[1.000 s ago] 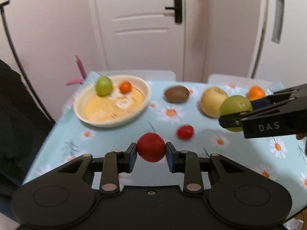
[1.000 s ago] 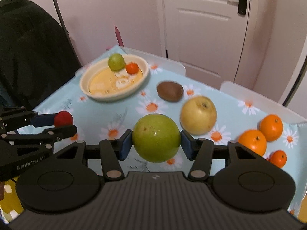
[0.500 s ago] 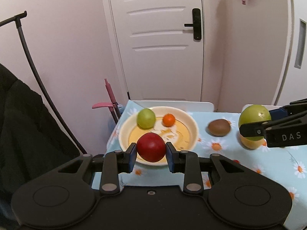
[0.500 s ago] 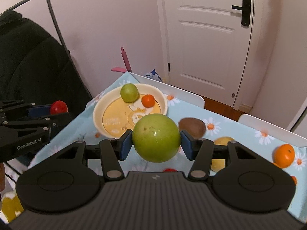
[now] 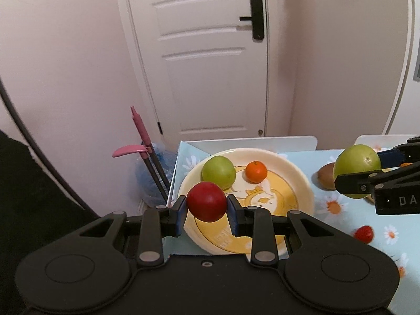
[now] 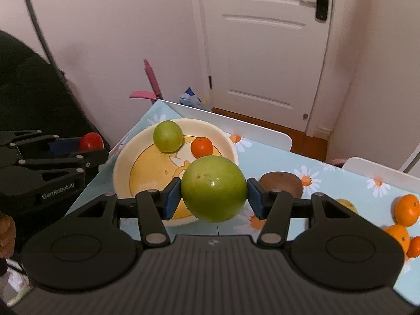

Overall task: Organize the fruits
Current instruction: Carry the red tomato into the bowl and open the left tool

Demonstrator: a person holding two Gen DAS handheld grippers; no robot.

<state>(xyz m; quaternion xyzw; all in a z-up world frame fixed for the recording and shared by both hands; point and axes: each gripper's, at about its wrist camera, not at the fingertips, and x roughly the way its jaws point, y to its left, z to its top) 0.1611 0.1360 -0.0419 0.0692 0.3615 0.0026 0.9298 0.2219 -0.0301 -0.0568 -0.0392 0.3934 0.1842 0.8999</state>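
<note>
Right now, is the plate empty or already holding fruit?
Holding fruit: a green fruit and a small orange sit in the plate. The rest of it is bare.

I hold a red fruit point(image 5: 206, 201) and a large green apple point(image 6: 213, 189) above my cream plate's point(image 6: 120, 162) six o'clock rim.

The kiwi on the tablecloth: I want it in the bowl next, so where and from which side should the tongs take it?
Grip the kiwi across its short middle, coming from above. It lies on its side, long axis along the table, so the narrow waist probably fits between the pads and both flanks look clear of other fruit.
</note>
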